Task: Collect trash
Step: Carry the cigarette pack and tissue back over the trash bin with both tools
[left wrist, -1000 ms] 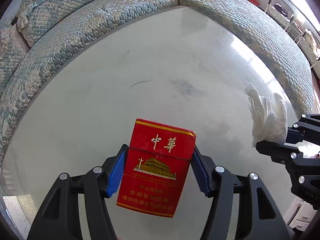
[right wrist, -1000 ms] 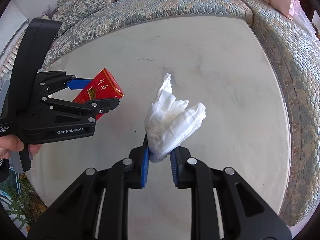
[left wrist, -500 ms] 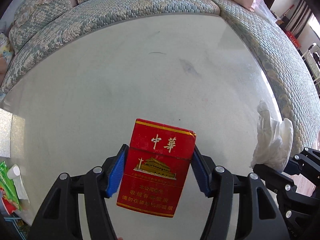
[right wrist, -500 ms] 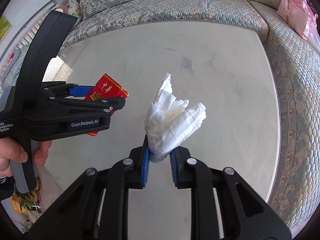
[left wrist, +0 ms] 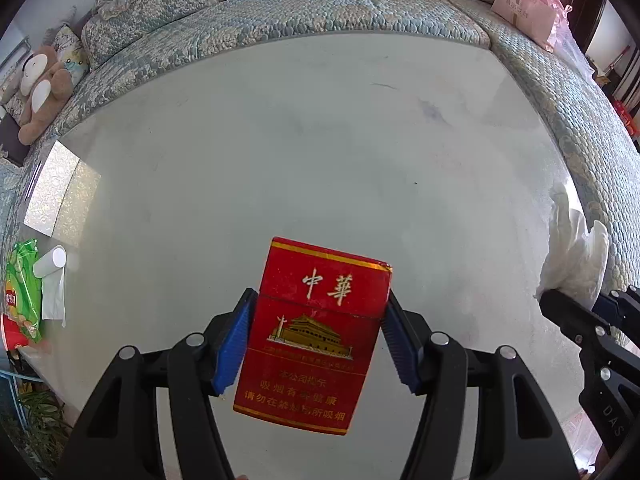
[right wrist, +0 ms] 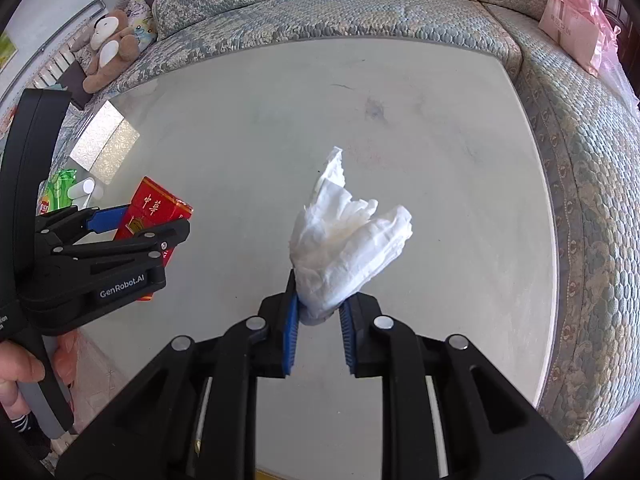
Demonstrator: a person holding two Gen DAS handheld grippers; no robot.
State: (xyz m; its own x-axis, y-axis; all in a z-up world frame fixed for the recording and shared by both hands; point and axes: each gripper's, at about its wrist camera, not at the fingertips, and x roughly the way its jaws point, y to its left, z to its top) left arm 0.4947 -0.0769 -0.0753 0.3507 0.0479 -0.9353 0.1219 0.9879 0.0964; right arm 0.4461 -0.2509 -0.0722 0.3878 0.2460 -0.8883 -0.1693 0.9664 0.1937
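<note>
My left gripper [left wrist: 318, 340] is shut on a red cigarette pack [left wrist: 316, 332] with gold lettering, held upright above the pale table [left wrist: 300, 152]. Its blue pads press on the pack's two sides. My right gripper [right wrist: 318, 316] is shut on a crumpled white tissue [right wrist: 348, 244] that fans out above its blue pads. In the right wrist view the left gripper [right wrist: 120, 224] and the red pack [right wrist: 154, 210] are at the left, with a hand [right wrist: 24, 364] on the handle. In the left wrist view the white tissue [left wrist: 576, 252] shows at the right edge.
A blue-green patterned sofa [left wrist: 320, 12] curves around the table's far and right sides. A plush toy [left wrist: 40, 88] sits on it at the left, a pink bag [left wrist: 524, 4] at the right. A green packet [left wrist: 22, 288] and a white roll [left wrist: 50, 264] lie at the table's left edge.
Both grippers have moved across the table with their loads, and the left one has rolled. The table's left edge, the green packet and the plush toy have come into view. Both grips are unchanged.
</note>
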